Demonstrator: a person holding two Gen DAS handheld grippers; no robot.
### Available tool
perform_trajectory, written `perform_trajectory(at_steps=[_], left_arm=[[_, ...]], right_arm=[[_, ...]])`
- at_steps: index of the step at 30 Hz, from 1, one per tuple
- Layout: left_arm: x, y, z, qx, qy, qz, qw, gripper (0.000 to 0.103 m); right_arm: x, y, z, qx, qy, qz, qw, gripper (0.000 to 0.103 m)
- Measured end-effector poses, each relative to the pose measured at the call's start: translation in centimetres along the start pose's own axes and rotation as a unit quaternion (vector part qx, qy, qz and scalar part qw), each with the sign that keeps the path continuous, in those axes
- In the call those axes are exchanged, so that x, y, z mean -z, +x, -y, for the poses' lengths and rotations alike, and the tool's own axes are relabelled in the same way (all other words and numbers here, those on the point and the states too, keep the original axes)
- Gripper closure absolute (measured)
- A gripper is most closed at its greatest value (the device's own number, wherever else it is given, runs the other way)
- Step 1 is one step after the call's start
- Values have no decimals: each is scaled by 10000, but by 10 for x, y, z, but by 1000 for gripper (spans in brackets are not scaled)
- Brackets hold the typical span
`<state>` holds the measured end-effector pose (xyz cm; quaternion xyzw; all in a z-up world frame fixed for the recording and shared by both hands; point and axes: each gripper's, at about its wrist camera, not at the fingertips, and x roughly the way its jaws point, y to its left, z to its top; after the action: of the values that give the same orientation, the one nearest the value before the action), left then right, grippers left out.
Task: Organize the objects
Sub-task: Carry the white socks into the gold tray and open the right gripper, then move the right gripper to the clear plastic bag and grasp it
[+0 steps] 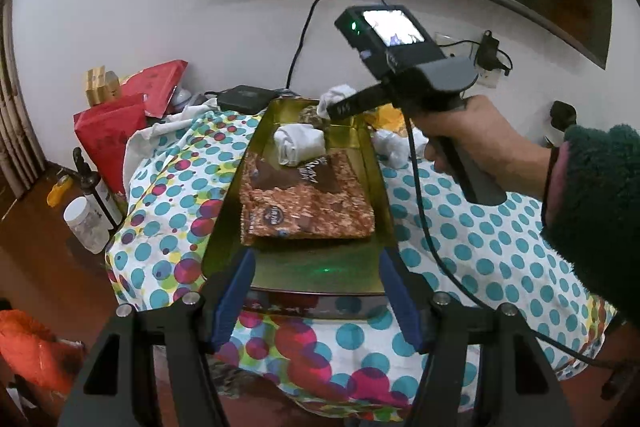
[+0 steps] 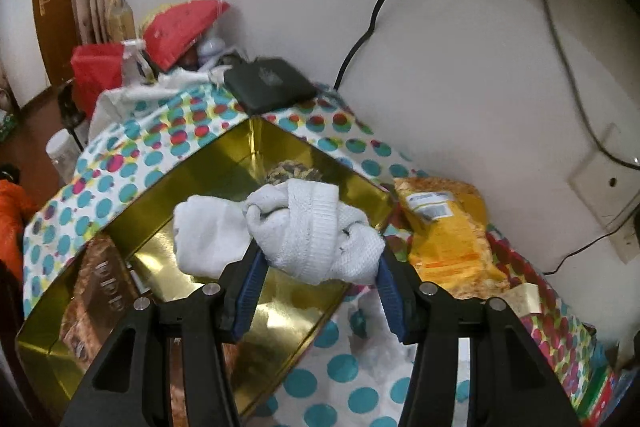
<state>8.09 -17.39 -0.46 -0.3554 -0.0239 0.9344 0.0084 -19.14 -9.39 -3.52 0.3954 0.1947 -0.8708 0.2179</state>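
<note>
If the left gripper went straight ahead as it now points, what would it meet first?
Probably the near wall of the gold tin, which sits between the open left gripper fingers; beyond it lies the brown snack packet. Depth is uncertain.

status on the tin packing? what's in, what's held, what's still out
In the gold tin: a brown snack packet, one rolled white sock and a dark patterned bundle at the far end. In hand: the right gripper holds a second white sock roll above the tin. Still out: the yellow snack bag beside the tin. The left gripper is open.
</note>
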Motion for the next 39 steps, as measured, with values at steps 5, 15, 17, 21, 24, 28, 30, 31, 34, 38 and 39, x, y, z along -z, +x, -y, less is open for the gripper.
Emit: perform_trajectory(at_steps=[5, 15, 17, 21, 24, 28, 30, 31, 34, 38, 39], left_arm=[[0, 6, -12, -3, -141, -83, 9999, 37], [1, 13, -21, -14, -305, -142, 9994, 37], [2, 13, -21, -28, -297, -147, 9994, 37], [2, 12, -20, -7, -298, -175, 9994, 37], [2, 12, -15, -18, -244, -173, 9996, 37], [0, 10, -5, 14, -155, -149, 9998, 37], [-1, 9, 2, 60, -82, -143, 9998, 37], [-1, 9, 6, 73, -54, -142, 9999, 37], [-2, 9, 20, 177, 35, -171, 9997, 37], [0, 4, 45, 295, 288, -118, 9991, 37], [0, 4, 50, 309, 340, -129, 9989, 37]], right_arm=[[-2, 23, -12, 252, -337, -286, 9987, 54], [-5, 41, -25, 408, -550, -457, 9966, 52], [-4, 39, -26, 366, -532, -394, 9971, 51], [-1, 32, -26, 569, -662, -216, 9960, 25], [5, 21, -20, 501, -589, -29, 9970, 25], [13, -3, -7, 375, -374, 205, 9984, 25], [21, -18, 1, 327, -276, 342, 9985, 25], [26, -26, 6, 350, -224, 405, 9983, 25], [48, -53, 26, 358, 37, 607, 9975, 24], [97, -86, 65, 337, 586, 848, 9941, 14], [114, -91, 78, 317, 769, 850, 9929, 14]])
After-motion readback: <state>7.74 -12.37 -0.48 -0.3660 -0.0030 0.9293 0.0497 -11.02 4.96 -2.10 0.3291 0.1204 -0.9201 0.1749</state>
